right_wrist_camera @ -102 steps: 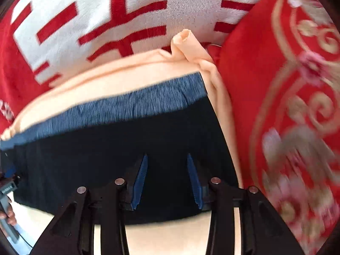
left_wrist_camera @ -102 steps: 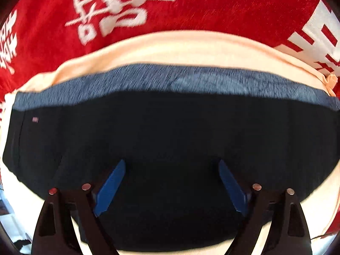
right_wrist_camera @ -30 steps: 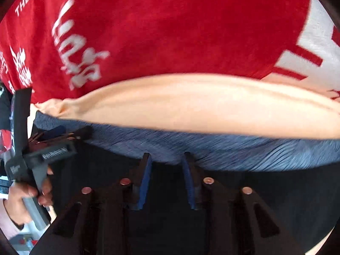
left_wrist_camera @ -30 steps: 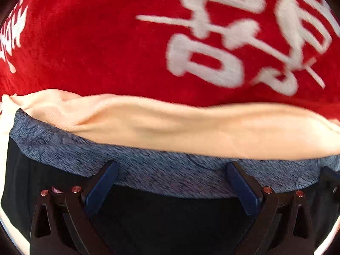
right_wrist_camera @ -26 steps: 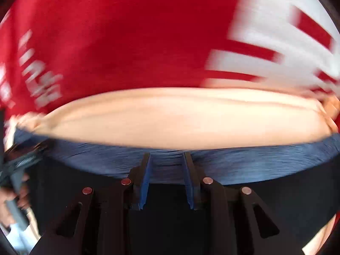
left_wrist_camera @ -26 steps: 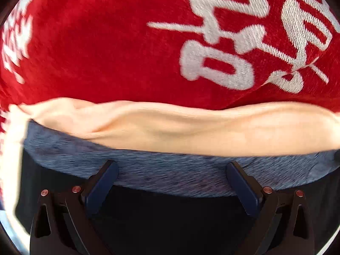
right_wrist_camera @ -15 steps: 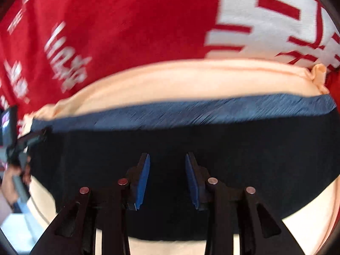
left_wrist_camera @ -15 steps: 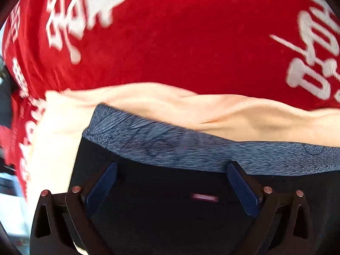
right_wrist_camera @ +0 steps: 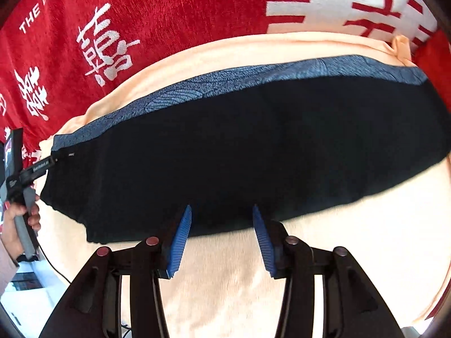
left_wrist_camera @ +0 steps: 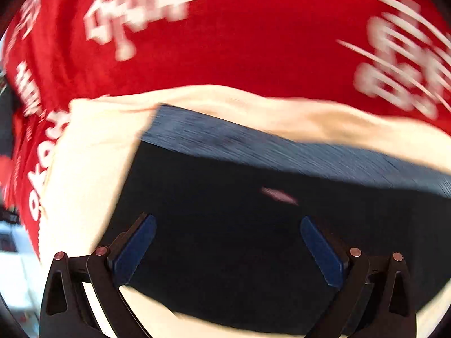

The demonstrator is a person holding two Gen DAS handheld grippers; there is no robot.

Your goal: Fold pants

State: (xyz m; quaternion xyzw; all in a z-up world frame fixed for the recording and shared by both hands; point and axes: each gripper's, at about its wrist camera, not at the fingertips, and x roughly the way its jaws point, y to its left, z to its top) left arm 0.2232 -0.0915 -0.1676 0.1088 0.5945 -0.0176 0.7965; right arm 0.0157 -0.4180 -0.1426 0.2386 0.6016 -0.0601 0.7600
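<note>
Over at the left edge of the right wrist view, a person's hand (right_wrist_camera: 17,219) grips the grey handle of the left hand-held gripper (left_wrist_camera: 228,249), which hangs above the left end of the pants (right_wrist_camera: 239,152). Its own view, heavily blurred, shows its blue pads (left_wrist_camera: 135,249) set wide apart with only dark cloth below and nothing pinched between them. The pants lie folded into a long dark band on a peach cloth (right_wrist_camera: 352,253), their grey-blue waistband (right_wrist_camera: 253,77) along the far edge and a small pale label (left_wrist_camera: 277,195) near the left end. Farther right, the right hand-held gripper (right_wrist_camera: 222,236) hovers at the near edge of the pants, its jaws opening, the gap between its blue ribbed pads (right_wrist_camera: 180,239) holding nothing. Behind everything spreads a red blanket (right_wrist_camera: 183,8) with white characters, its white panel with red strokes at the far right.
</note>
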